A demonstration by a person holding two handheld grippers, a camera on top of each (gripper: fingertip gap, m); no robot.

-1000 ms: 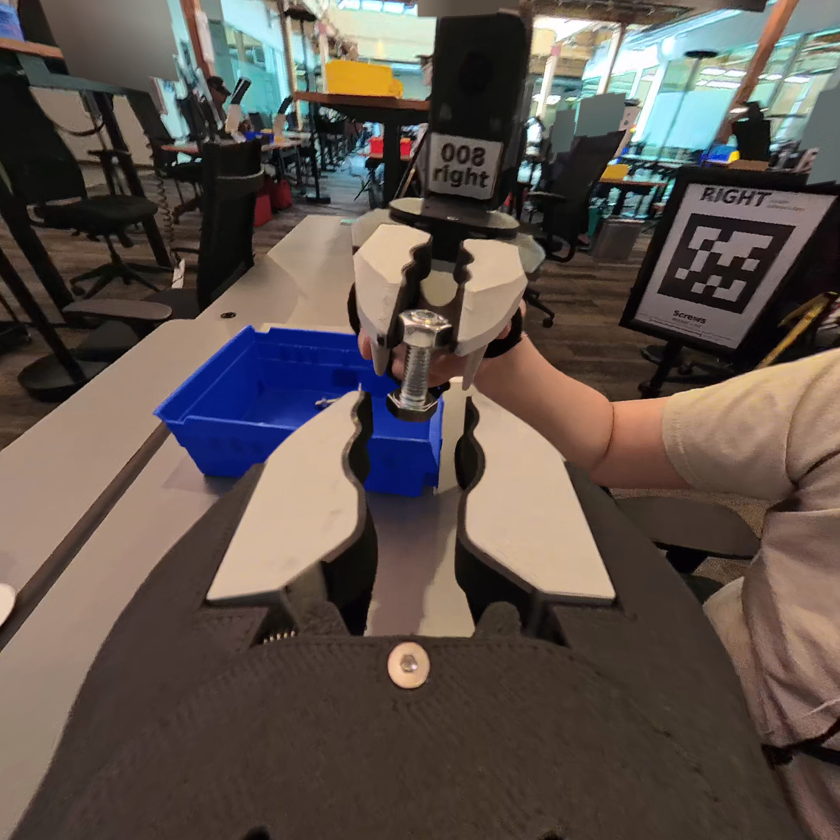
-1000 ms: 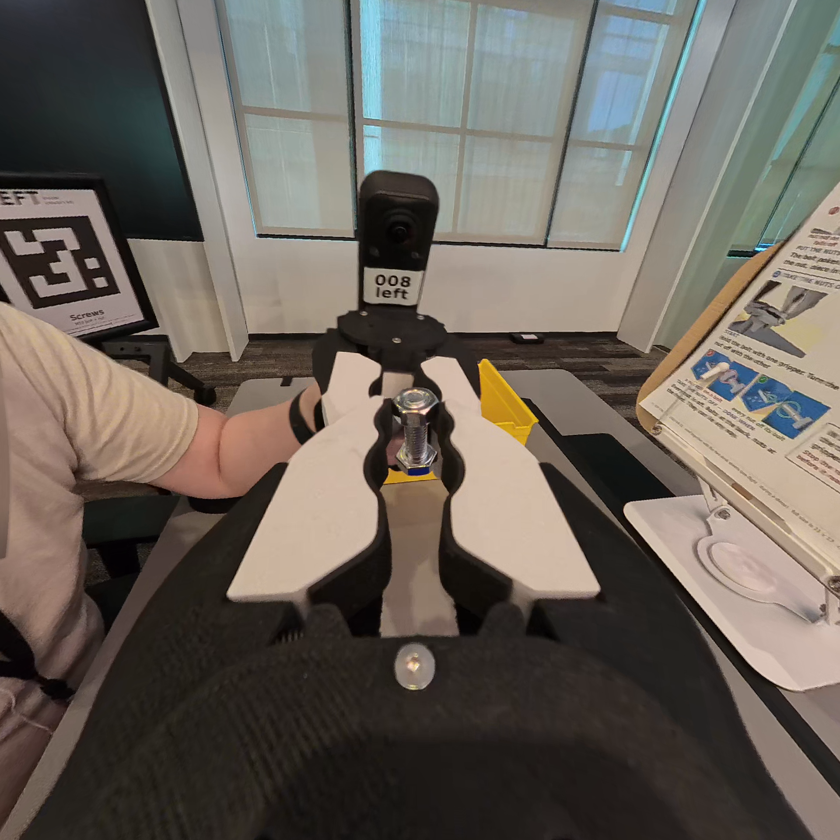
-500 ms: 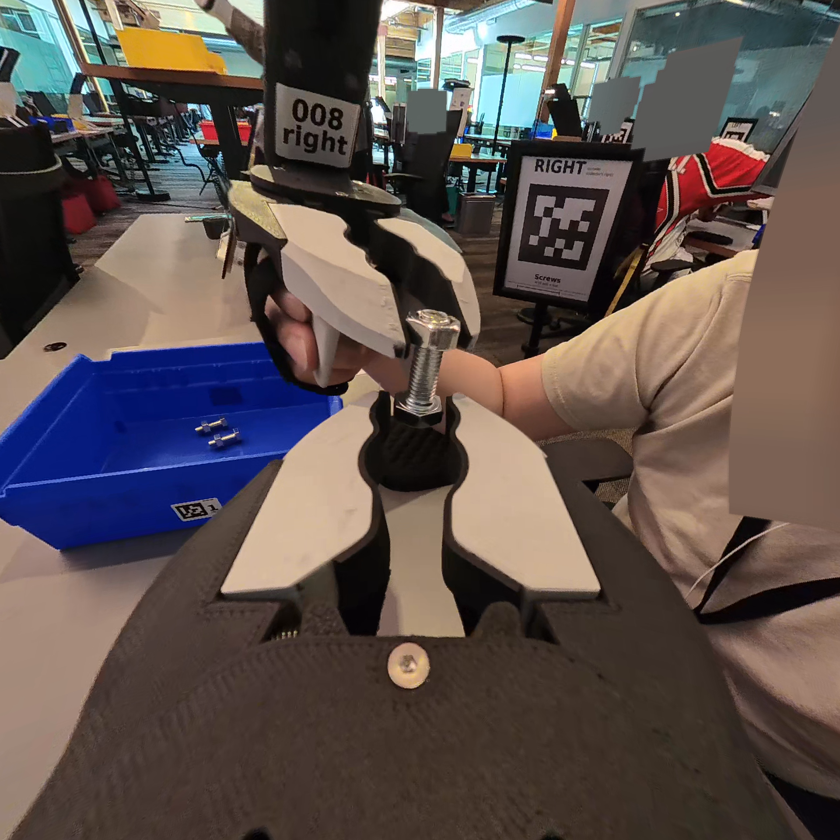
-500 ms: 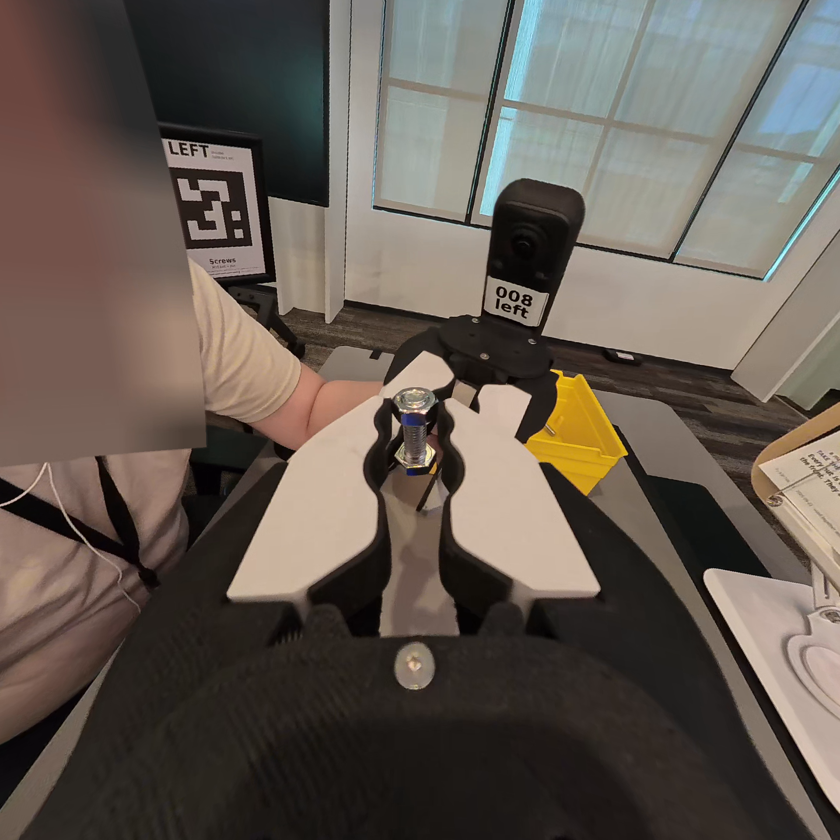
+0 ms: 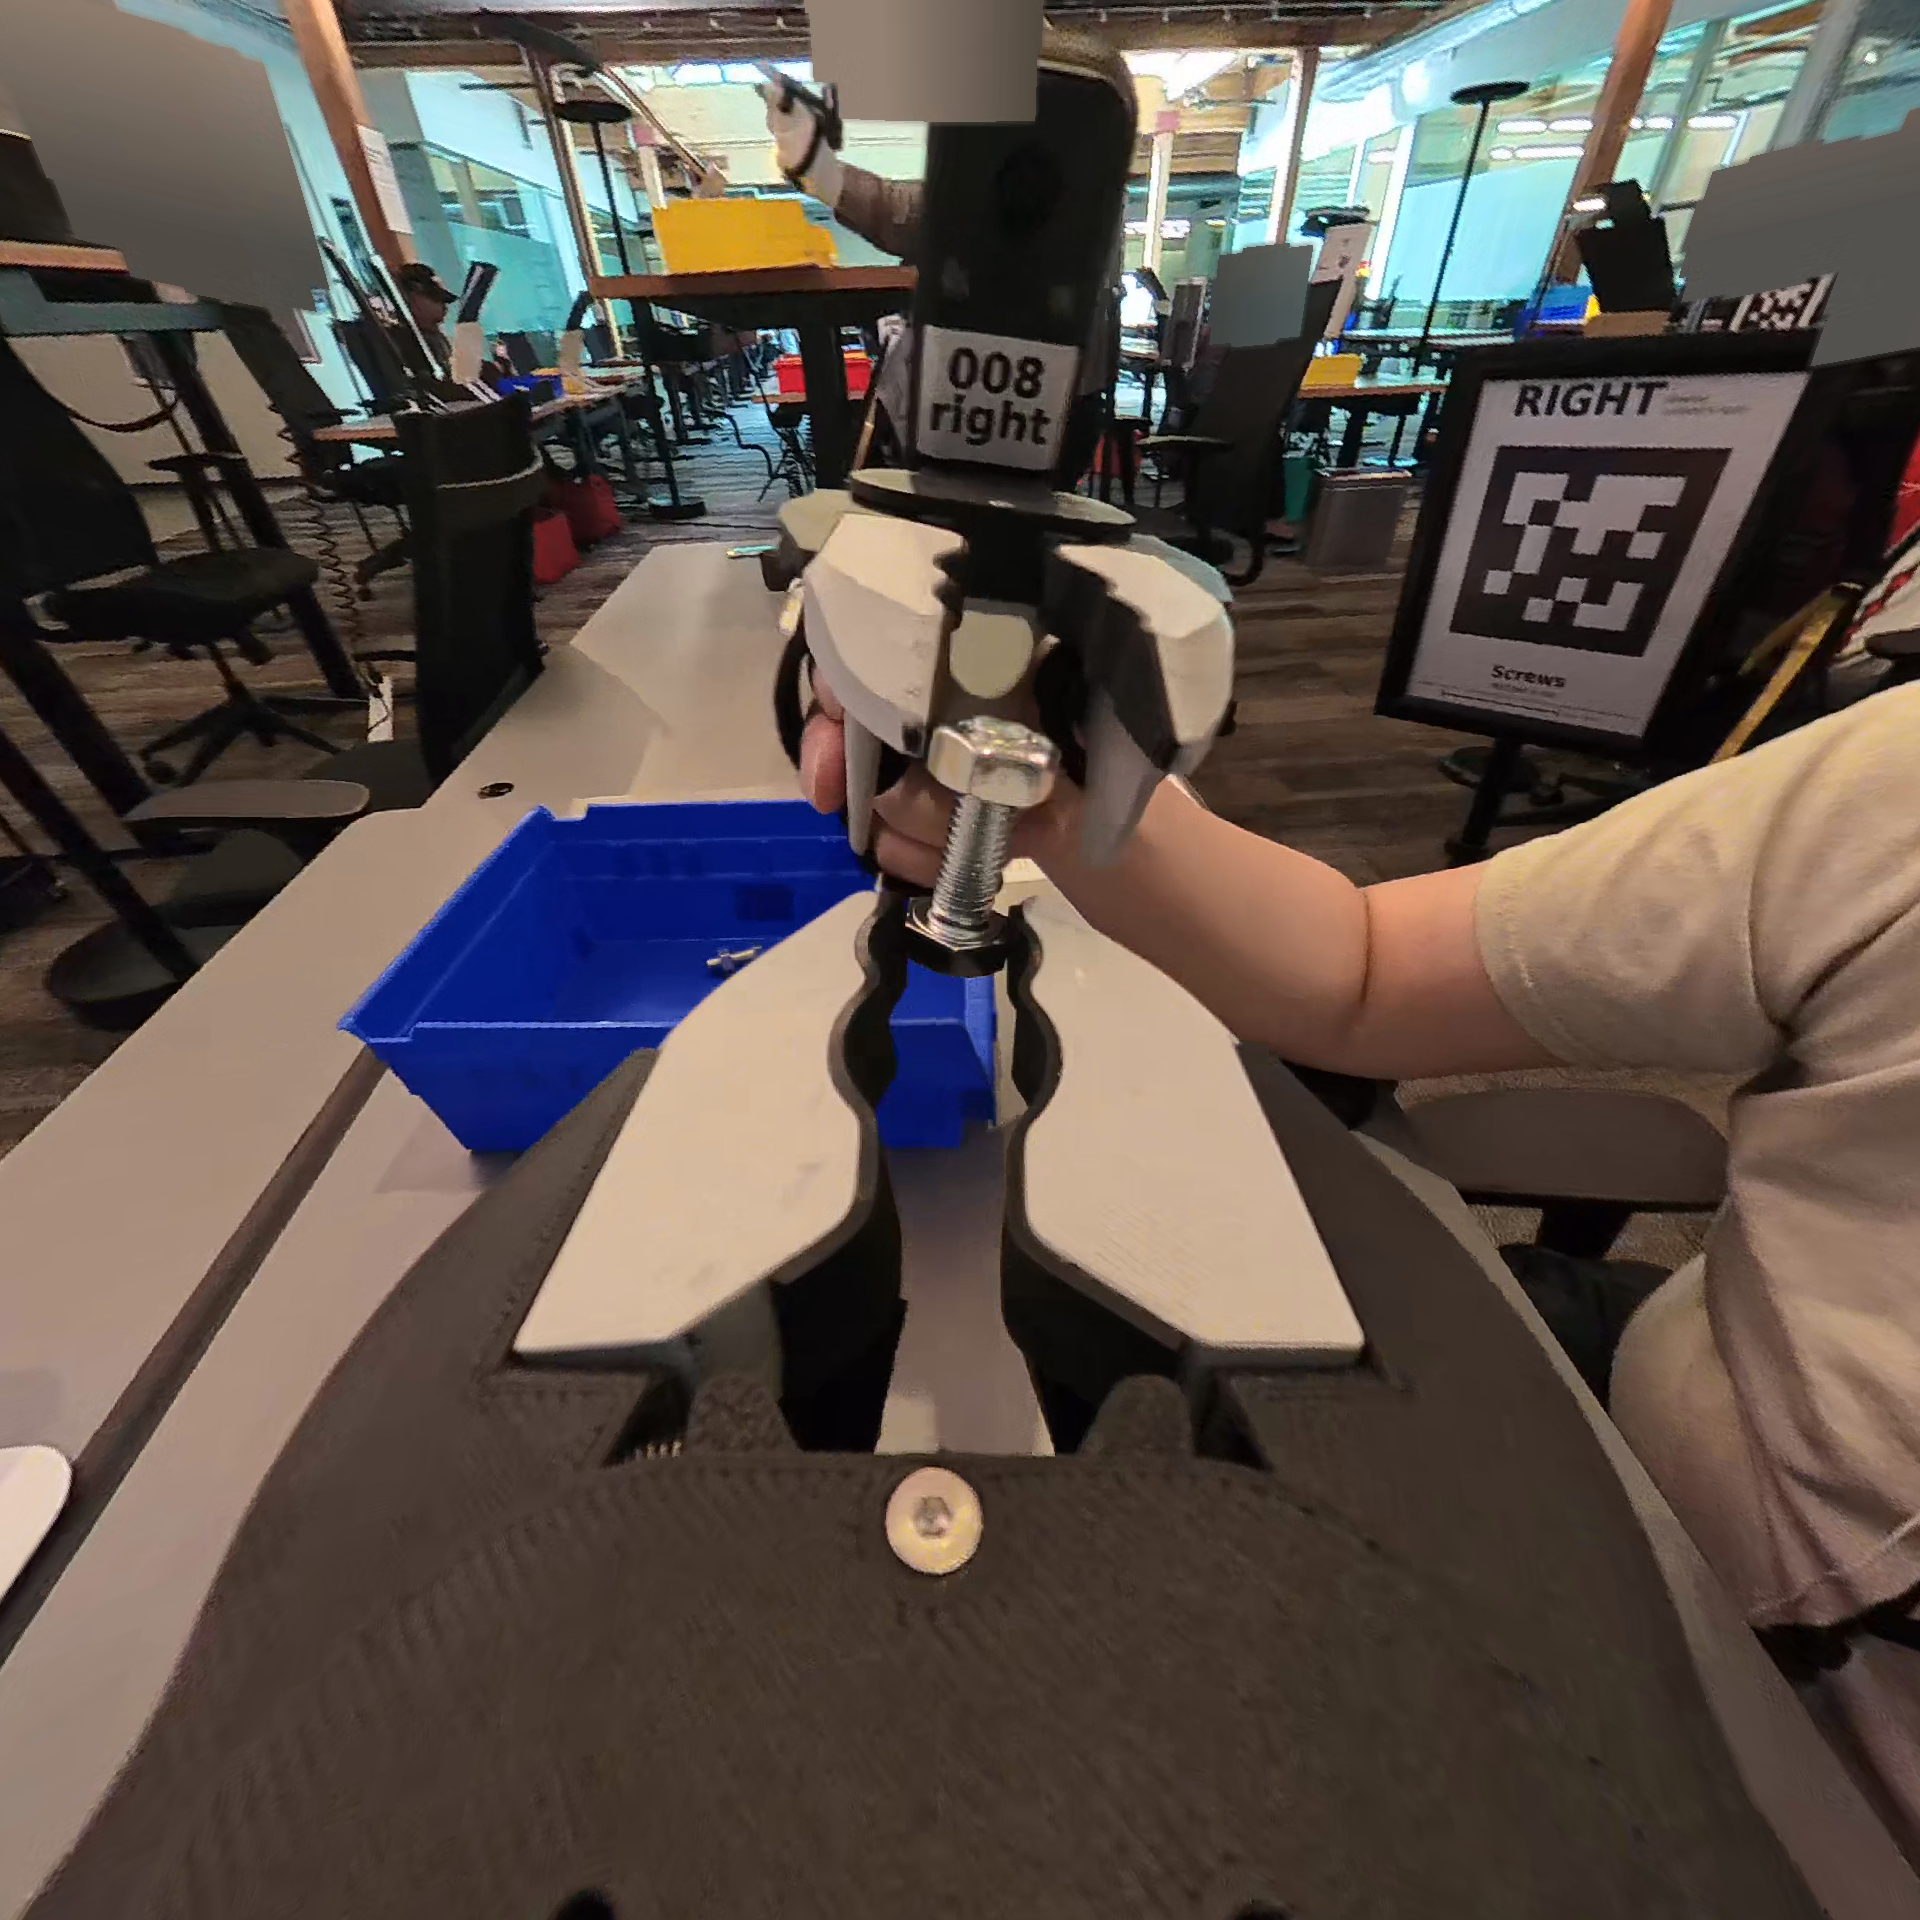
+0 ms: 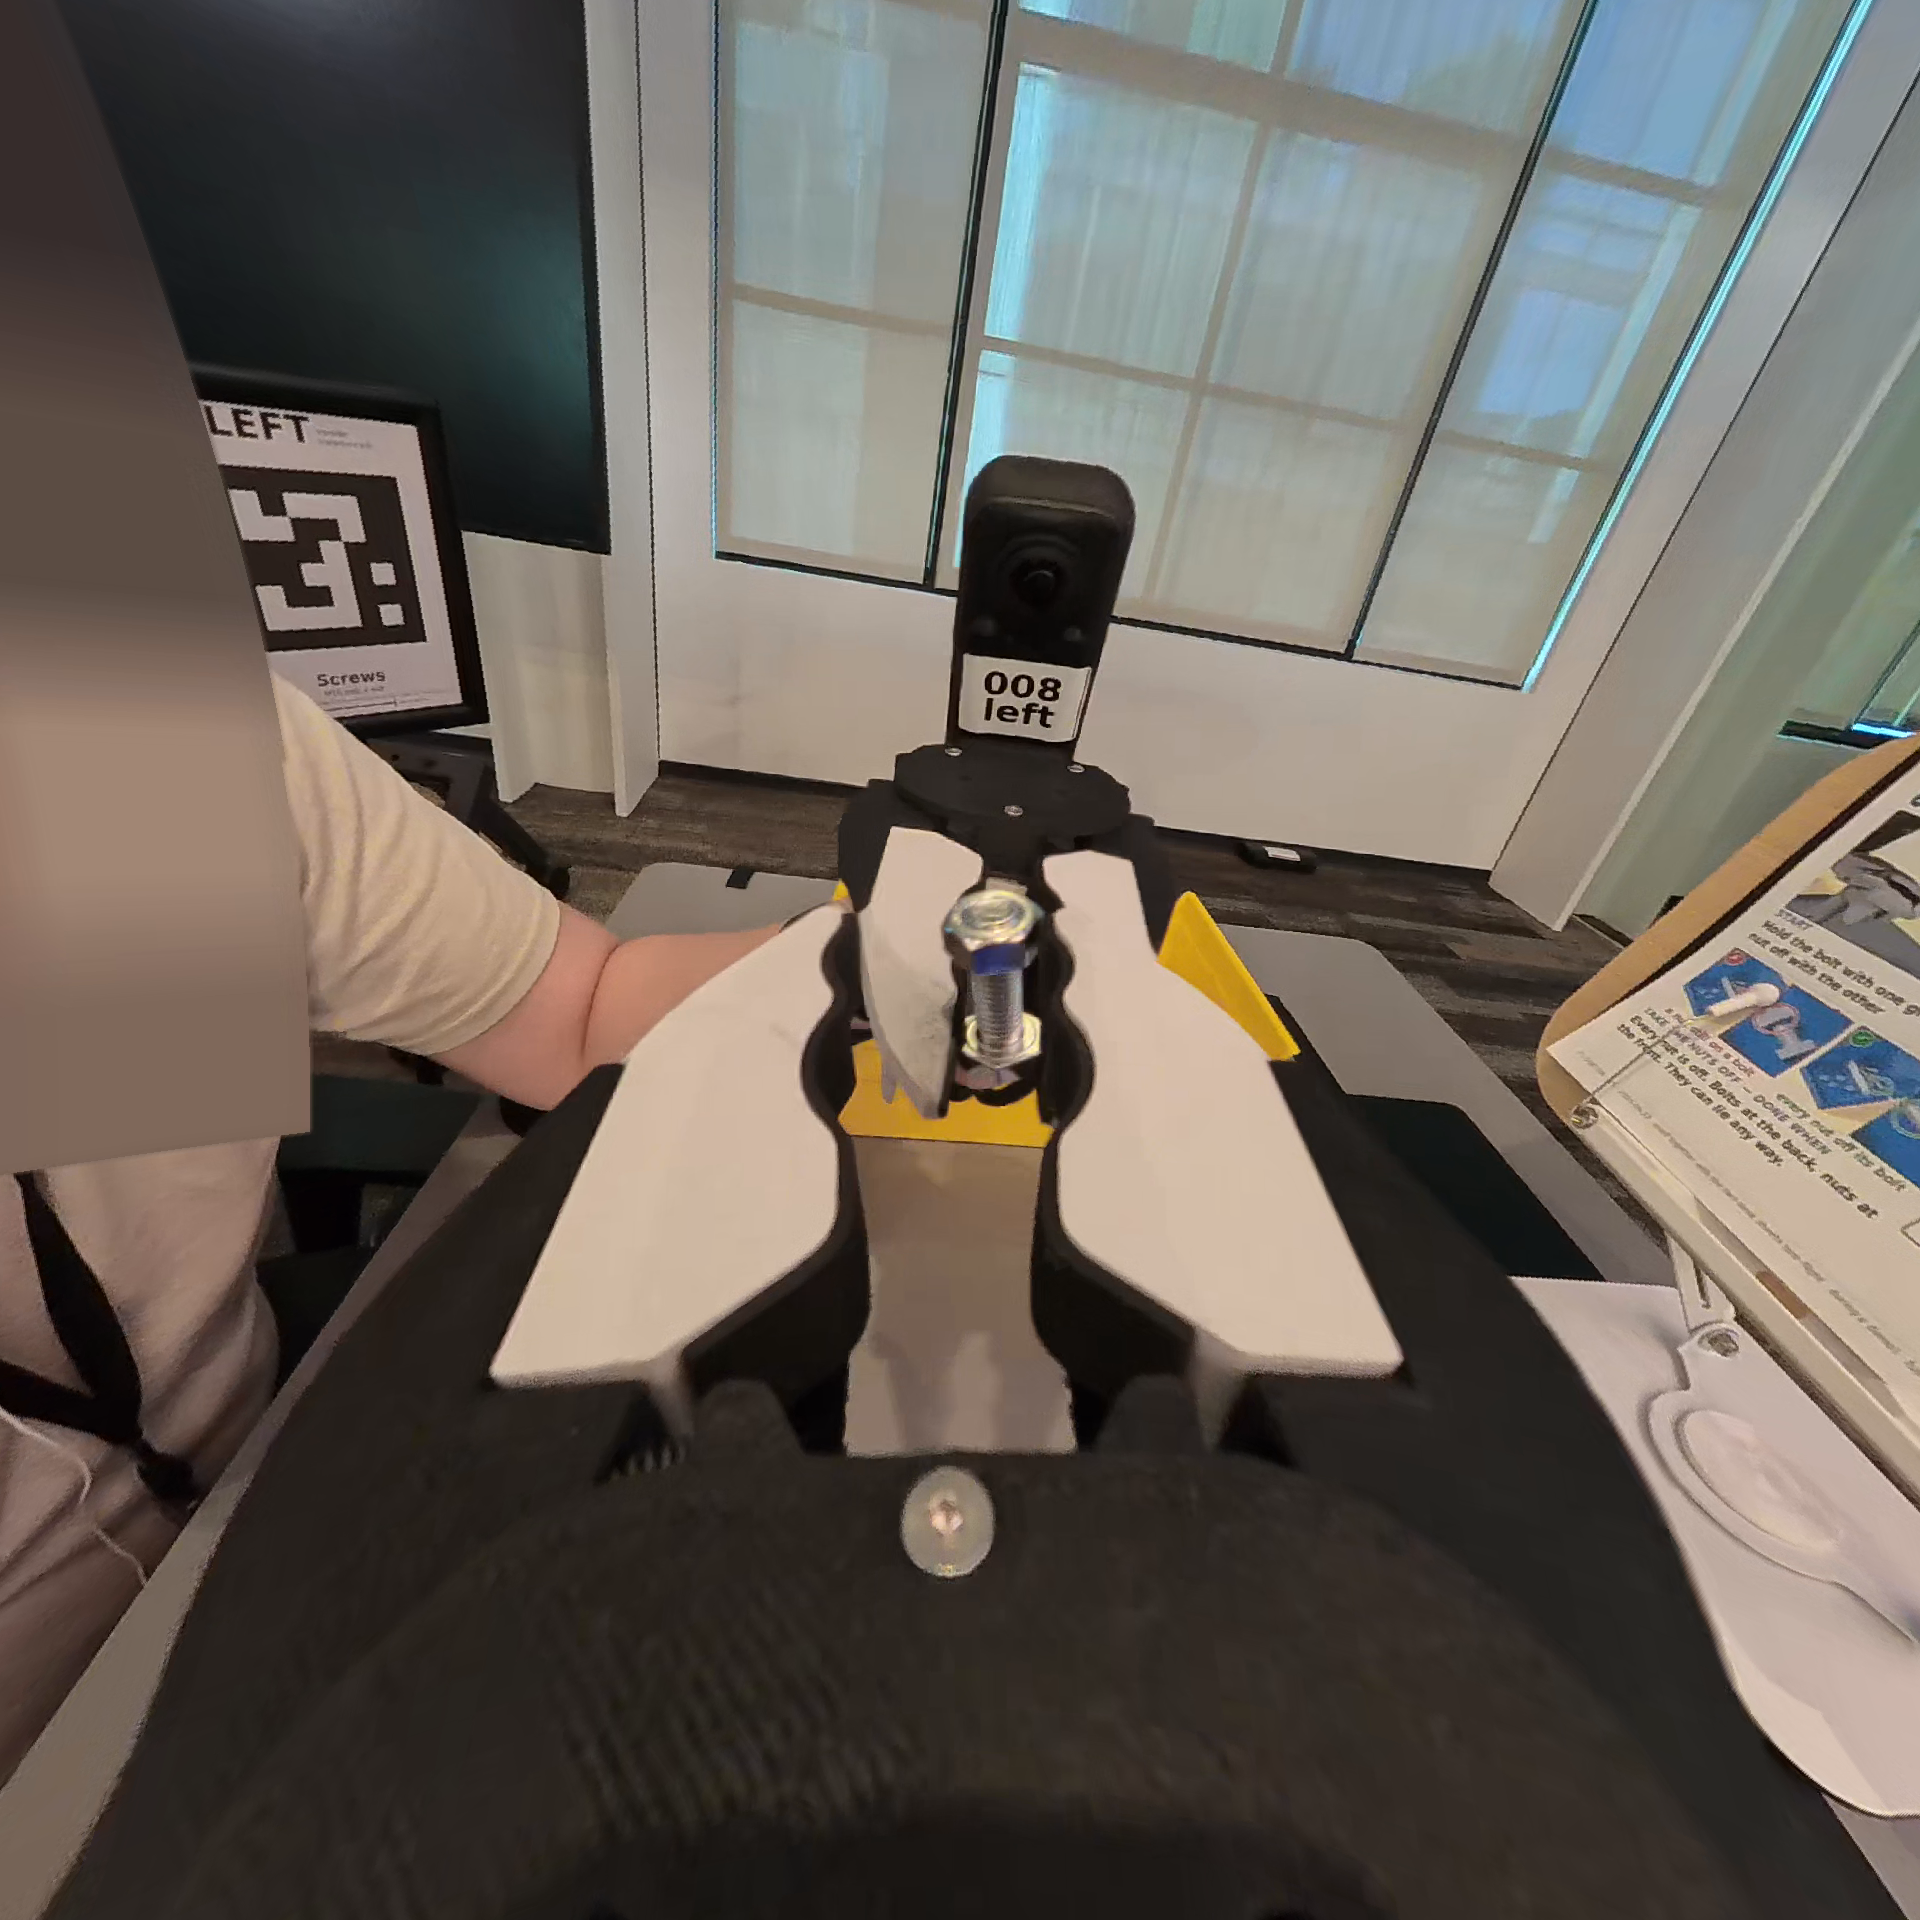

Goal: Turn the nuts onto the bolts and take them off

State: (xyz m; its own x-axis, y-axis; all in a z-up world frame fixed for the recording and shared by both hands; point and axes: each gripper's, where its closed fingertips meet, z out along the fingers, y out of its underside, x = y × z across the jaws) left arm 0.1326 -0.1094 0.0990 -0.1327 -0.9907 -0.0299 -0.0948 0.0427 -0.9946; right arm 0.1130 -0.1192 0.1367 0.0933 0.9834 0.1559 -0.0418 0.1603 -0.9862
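A silver bolt [image 5: 971,831] stands upright between the two grippers, head up, with a nut [image 5: 951,935] low on its thread. My left gripper [image 5: 951,930] is shut on the nut and holds the bolt up by it. My right gripper [image 5: 987,821] faces it from the far side, and its fingers stand apart on either side of the bolt head [image 5: 992,753] without touching it. In the right wrist view the bolt head [image 6: 992,925] sits in the gap of my open right gripper [image 6: 948,930], with the nut [image 6: 1000,1039] below it and a left finger [image 6: 909,997] beside it.
A blue bin [image 5: 499,1039] on the grey table [image 5: 208,1143] holds a small bolt [image 5: 732,956]. A yellow bin [image 6: 1216,977] lies behind the left gripper. An instruction sheet on a stand [image 6: 1766,1091] is at the right. Marker signs [image 5: 1590,551] [image 6: 332,561] stand off the table. The tips of both grippers are at nearly the same place.
My right gripper was shut on the bolt head and turned with it; it has now swung back and opened off the head. My left gripper still holds the nut.
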